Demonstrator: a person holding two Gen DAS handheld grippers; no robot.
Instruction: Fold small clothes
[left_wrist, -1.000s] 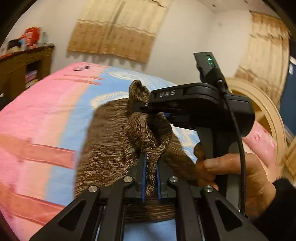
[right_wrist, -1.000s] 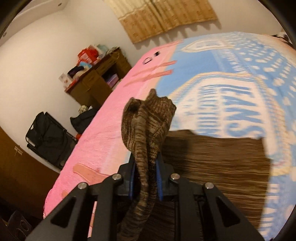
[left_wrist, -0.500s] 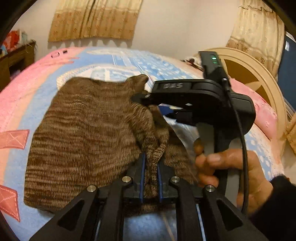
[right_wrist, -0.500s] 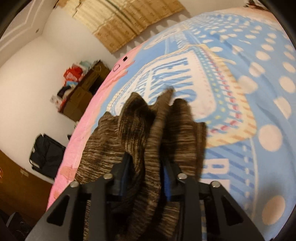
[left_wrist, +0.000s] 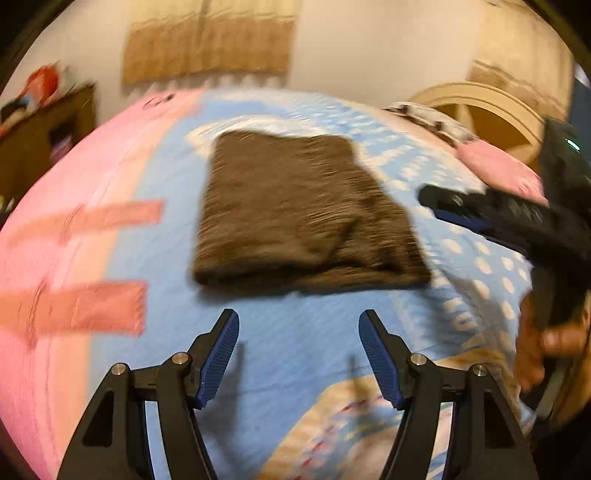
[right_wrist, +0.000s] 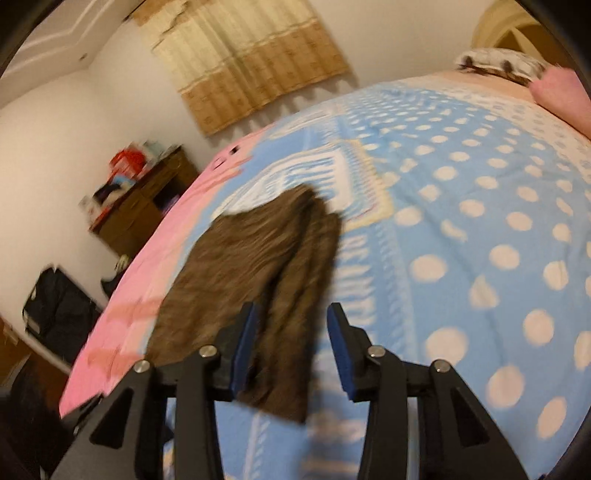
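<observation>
A brown knitted garment (left_wrist: 295, 210) lies folded flat on the blue and pink bedspread (left_wrist: 295, 350). It also shows in the right wrist view (right_wrist: 258, 266). My left gripper (left_wrist: 298, 325) is open and empty, held back from the garment's near edge. My right gripper (right_wrist: 291, 321) is open, its jaws standing on either side of the garment's near end without holding it. The right gripper also shows at the right of the left wrist view (left_wrist: 517, 218), beside the garment.
A wooden cabinet (right_wrist: 144, 206) with clutter stands by the wall at the left. A black bag (right_wrist: 55, 310) sits on the floor. Pillows (left_wrist: 495, 166) and a round headboard (left_wrist: 491, 114) lie at the bed's right end.
Both grippers have opened and let go of the garment. It now lies folded on the bed, and both grippers have pulled back from it.
</observation>
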